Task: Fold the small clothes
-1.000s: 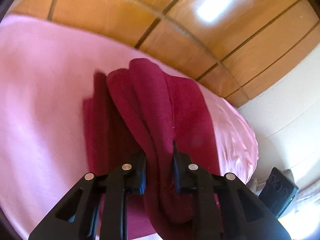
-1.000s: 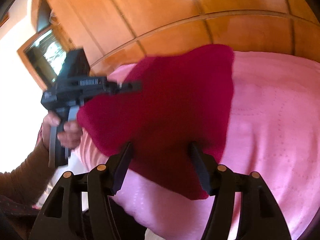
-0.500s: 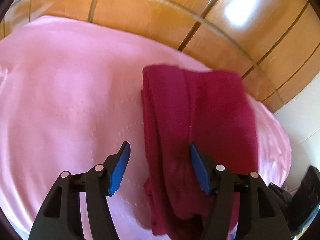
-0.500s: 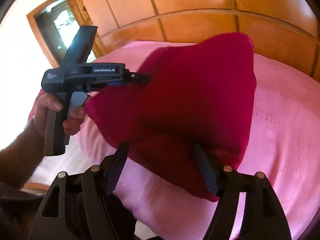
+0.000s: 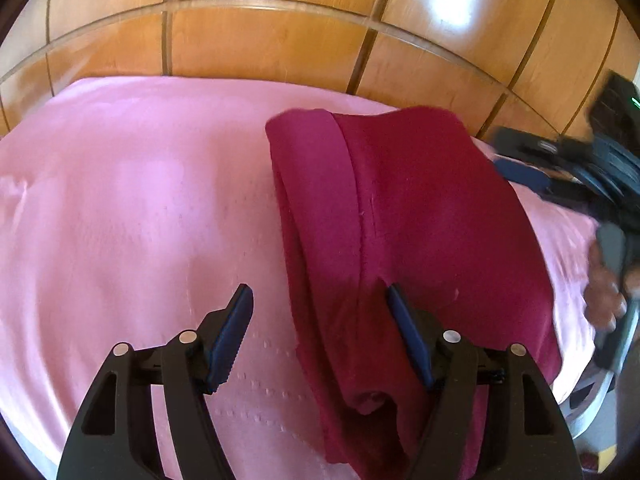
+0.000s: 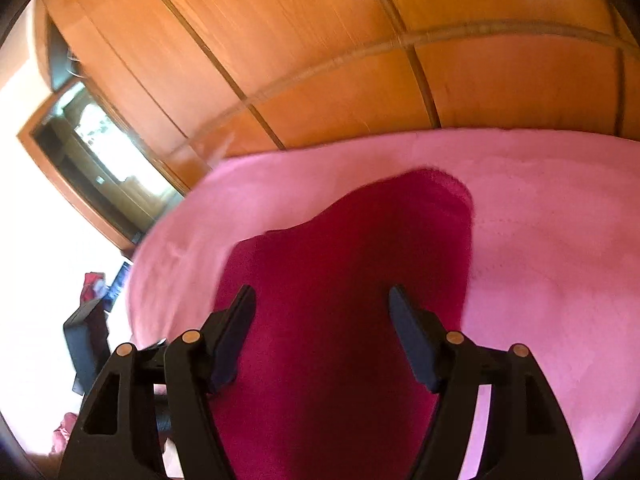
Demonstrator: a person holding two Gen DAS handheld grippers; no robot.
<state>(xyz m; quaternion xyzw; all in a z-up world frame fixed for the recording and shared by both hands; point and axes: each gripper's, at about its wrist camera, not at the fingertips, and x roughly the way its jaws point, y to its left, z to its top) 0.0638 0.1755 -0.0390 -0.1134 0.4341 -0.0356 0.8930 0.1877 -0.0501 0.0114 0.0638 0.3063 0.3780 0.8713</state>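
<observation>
A dark red garment (image 5: 420,208) lies folded in a long strip on the pink bed sheet (image 5: 140,200). My left gripper (image 5: 317,292) hovers over its near end, jaws opening. The cloth's left fold sits between the fingers, and neither pad presses it. At the right edge of the left wrist view a hand (image 5: 604,296) holds my right gripper (image 5: 516,160), blurred, beside the garment. In the right wrist view the garment (image 6: 360,260) spreads below my right gripper (image 6: 321,292), which is open and holds nothing.
A glossy wooden panelled wall (image 5: 280,40) rises right behind the bed. A wood-framed window or mirror (image 6: 100,136) stands at the left. The sheet's edge (image 6: 160,280) drops off on the left, with a black object (image 6: 84,340) beyond it.
My left gripper let go of the lifted red cloth and its jaws spread. The garment now lies flat and folded. My right gripper swung away, and the left gripper dropped out of its view.
</observation>
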